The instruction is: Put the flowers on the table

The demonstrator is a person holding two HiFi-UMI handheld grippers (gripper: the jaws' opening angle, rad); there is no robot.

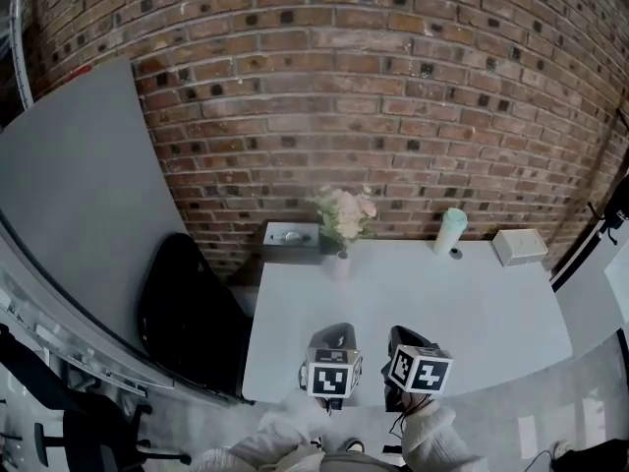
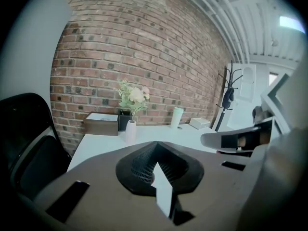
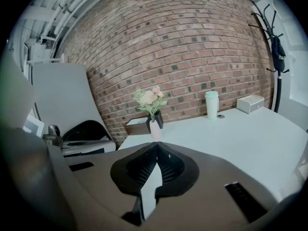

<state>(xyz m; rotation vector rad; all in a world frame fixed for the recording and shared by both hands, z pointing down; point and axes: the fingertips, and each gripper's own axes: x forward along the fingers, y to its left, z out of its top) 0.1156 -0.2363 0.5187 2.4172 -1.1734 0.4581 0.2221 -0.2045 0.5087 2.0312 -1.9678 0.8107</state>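
The flowers, pale pink and cream with green leaves, stand in a small white vase at the back left of the white table. They also show in the left gripper view and the right gripper view. Both grippers hover side by side over the table's near edge, well short of the vase. My left gripper is shut with nothing in it, its jaws meeting at a point. My right gripper is likewise shut and empty.
A brown tissue box sits behind the vase by the brick wall. A pale green cup and a white box stand at the table's back right. A black chair is left of the table; a coat rack stands far right.
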